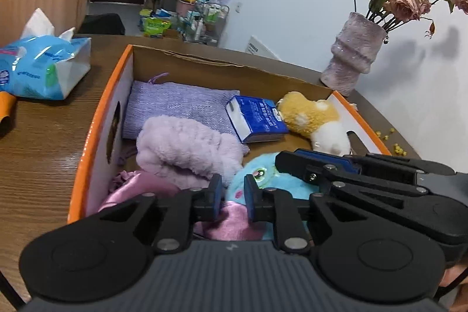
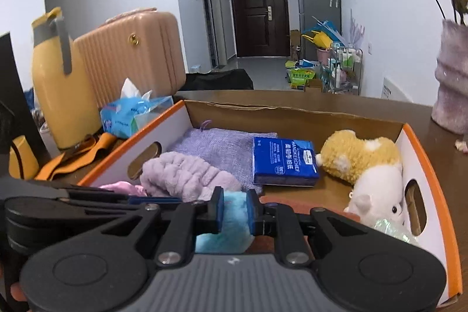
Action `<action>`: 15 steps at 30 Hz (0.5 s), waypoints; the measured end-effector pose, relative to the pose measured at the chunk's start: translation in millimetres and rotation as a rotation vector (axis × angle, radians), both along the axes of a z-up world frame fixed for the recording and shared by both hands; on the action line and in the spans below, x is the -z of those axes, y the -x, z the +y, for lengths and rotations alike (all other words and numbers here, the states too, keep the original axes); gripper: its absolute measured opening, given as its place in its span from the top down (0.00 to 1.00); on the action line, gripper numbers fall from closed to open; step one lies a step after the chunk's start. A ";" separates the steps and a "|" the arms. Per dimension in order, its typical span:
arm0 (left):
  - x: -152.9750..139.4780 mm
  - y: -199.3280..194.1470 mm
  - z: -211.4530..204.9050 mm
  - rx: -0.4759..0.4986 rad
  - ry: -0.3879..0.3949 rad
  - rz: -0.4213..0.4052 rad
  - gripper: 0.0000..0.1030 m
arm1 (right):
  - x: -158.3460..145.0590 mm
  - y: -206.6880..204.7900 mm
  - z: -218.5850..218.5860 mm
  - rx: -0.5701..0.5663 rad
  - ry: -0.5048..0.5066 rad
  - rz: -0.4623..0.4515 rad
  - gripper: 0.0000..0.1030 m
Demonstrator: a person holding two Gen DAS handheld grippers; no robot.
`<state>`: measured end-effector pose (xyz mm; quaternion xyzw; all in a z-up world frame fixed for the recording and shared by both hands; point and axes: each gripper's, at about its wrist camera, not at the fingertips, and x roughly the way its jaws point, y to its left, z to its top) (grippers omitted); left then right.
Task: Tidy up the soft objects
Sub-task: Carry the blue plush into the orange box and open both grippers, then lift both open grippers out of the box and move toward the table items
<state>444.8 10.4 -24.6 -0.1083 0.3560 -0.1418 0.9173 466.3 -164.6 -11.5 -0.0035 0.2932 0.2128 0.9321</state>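
An orange-rimmed cardboard box (image 1: 101, 107) (image 2: 433, 165) holds soft things: a lilac knit cloth (image 1: 175, 104) (image 2: 222, 145), a fluffy lilac headband (image 1: 187, 148) (image 2: 181, 174), a blue handkerchief pack (image 1: 257, 119) (image 2: 283, 160), a yellow-and-white plush (image 1: 316, 119) (image 2: 359, 157), a blue plush (image 1: 275, 177) (image 2: 234, 221) and pink satin cloth (image 1: 234, 221). My left gripper (image 1: 232, 196) hangs over the pink satin, jaws narrowly apart, pinching nothing visible. My right gripper (image 2: 235, 208) is over the blue plush, jaws narrowly apart with the plush between them.
A blue tissue pack (image 1: 41, 69) (image 2: 131, 116) lies left of the box on the wooden table (image 1: 44, 151). A vase with dried roses (image 1: 354, 51) stands at the right. A pink case (image 2: 131, 48) and yellow jug (image 2: 58, 84) stand behind on the left.
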 end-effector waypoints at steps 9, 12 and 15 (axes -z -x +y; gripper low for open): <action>-46.9 46.1 11.0 -0.024 -0.064 -0.074 0.61 | -32.5 17.4 -50.9 0.052 -0.163 0.035 0.60; -76.2 71.6 16.3 -0.050 -0.085 -0.135 0.55 | -62.6 42.6 -72.5 0.090 -0.181 -0.004 0.48; -100.3 101.7 17.5 -0.069 -0.118 -0.211 0.42 | -87.9 73.1 -89.2 0.111 -0.161 -0.039 0.48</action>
